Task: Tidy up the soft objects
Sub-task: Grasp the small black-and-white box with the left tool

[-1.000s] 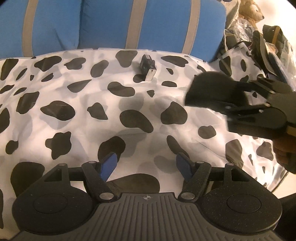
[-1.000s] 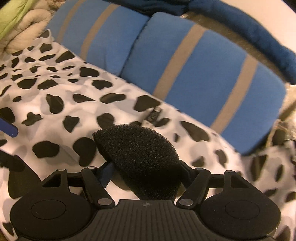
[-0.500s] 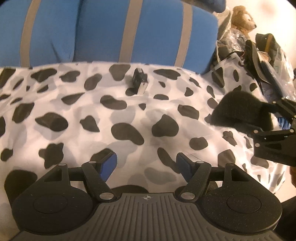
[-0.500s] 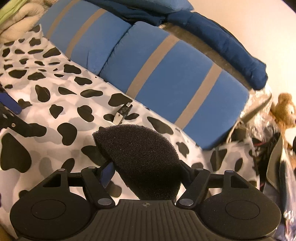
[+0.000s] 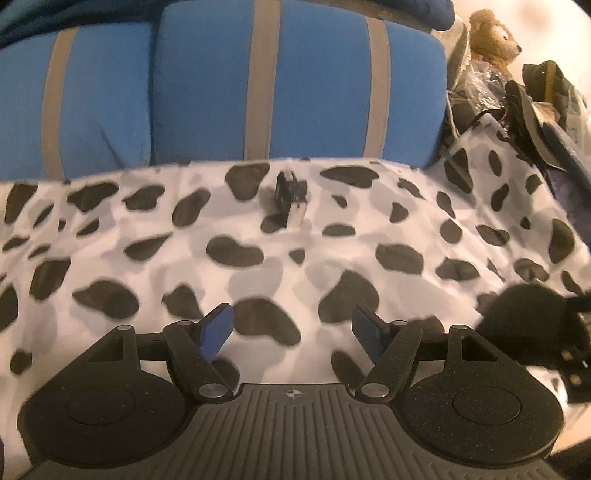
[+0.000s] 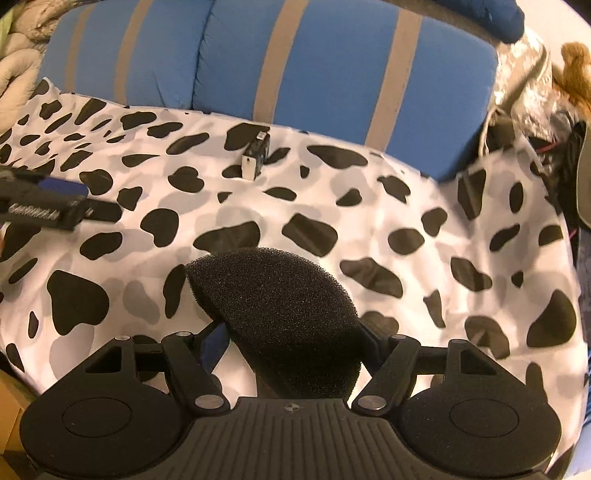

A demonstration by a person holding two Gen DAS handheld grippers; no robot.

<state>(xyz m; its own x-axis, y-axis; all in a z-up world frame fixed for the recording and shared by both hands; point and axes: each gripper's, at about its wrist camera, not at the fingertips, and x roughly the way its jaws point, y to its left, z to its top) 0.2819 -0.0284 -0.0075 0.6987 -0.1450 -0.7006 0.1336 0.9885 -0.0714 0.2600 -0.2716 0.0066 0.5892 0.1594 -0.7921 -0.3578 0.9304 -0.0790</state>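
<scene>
Two wrist views over a sofa draped in a cow-print blanket. The right tongs are clamped on a black foam sponge, a rounded wedge whose bulk rises above and ahead of the fingers; it is carried in the air over the blanket, not resting on it. In the left wrist view the same sponge appears at the lower right edge, blurred, with part of the right tool behind it. The left tongs stand apart with nothing between them, hovering above the blanket's near part; their blue pads are bare. A small black-and-silver device lies on the blanket near the blue striped cushions. A teddy bear sits among clutter past the sofa's right end.

Risks, as judged from this moment: the grip bites only the sponge's lower rear part, so the springy foam could squeeze out or pivot if the hand swings quickly. Where the sponge belongs is not shown; set on the sloping, wrinkled blanket near its edge, it could roll off. The two tools sit close, so a crossing move could knock them together. The small device, being hard, could be swept aside by a careless pass.
</scene>
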